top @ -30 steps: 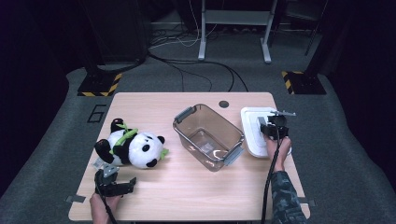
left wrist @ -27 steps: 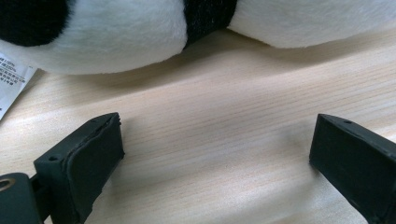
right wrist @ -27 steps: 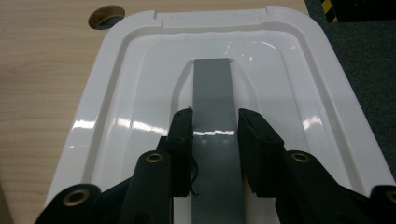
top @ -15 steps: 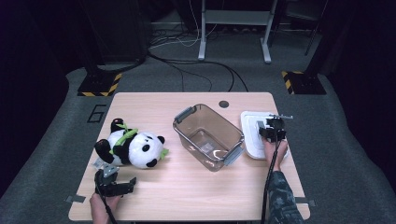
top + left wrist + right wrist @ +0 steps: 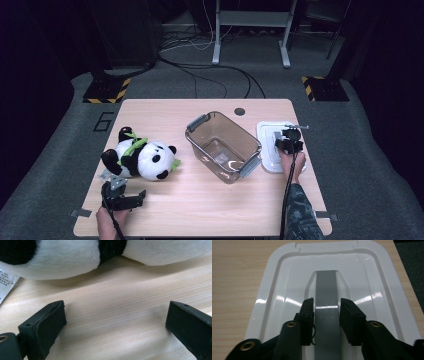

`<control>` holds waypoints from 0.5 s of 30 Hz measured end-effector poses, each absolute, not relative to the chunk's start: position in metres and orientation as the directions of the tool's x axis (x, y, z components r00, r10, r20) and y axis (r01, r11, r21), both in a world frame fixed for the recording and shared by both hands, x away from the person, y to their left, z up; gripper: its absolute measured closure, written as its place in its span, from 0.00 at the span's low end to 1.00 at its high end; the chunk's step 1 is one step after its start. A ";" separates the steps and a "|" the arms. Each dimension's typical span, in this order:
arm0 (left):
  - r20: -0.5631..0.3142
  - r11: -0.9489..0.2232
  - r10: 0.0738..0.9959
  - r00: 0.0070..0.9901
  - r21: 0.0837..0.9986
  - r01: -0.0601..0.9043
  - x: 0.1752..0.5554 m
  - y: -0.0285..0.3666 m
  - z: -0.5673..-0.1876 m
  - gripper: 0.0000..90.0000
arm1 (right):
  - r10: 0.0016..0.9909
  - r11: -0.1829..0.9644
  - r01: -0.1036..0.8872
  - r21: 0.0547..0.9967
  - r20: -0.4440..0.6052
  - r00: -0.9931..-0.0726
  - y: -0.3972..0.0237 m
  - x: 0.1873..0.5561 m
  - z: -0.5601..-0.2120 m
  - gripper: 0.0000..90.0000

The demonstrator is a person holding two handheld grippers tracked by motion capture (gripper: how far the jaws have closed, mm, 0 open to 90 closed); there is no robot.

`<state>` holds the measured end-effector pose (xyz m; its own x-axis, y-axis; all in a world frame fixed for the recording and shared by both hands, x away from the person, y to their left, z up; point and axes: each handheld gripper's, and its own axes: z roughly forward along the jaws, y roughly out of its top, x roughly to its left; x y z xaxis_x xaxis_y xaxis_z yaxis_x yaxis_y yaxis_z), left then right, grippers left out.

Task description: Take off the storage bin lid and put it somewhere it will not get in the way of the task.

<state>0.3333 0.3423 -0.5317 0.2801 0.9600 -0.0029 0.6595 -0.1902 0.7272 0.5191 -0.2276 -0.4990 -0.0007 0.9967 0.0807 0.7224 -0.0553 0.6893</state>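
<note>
While the white lid [image 5: 280, 145] lies just right of the clear bin [image 5: 223, 146], our right tool [image 5: 326, 315] straddles its grey handle [image 5: 326, 295], jaws just eased slightly apart; our left tool [image 5: 115, 322] gapes empty.

High view: fixed above the near edge of the worktop [image 5: 210, 200], facing forward and down, far enough to take in the whole top and floor beyond. Left claw view: rides the left claw [image 5: 113, 322], very near the wood, looking level at the panda plush [image 5: 75, 257], which the high view shares [image 5: 142, 160]. Right claw view: looks steeply down, close on the white lid [image 5: 274, 290], also seen from above [image 5: 267, 150].
</note>
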 end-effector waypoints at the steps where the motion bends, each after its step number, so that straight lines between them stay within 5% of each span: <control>1: -0.003 -0.190 0.960 0.280 0.727 0.660 0.333 0.342 -0.532 0.03 | 0.997 -0.055 0.722 0.689 0.081 -0.001 -0.228 0.519 -0.499 0.67; 2: -0.003 -0.190 0.960 0.280 0.727 0.660 0.333 0.342 -0.532 0.03 | 0.996 -0.056 0.708 0.704 0.086 -0.006 -0.229 0.516 -0.495 0.56; 5: -0.003 -0.190 0.960 0.280 0.727 0.660 0.333 0.342 -0.532 0.03 | 0.995 -0.053 0.703 0.709 0.093 -0.019 -0.230 0.513 -0.490 0.48; 10: -0.003 -0.190 0.960 0.280 0.727 0.660 0.333 0.342 -0.532 0.03 | 0.985 -0.020 0.703 0.711 0.133 -0.106 -0.229 0.499 -0.477 0.21; 15: -0.003 -0.191 0.960 0.281 0.727 0.659 0.333 0.342 -0.532 0.03 | 0.977 0.006 0.683 0.731 0.140 -0.158 -0.226 0.485 -0.471 0.14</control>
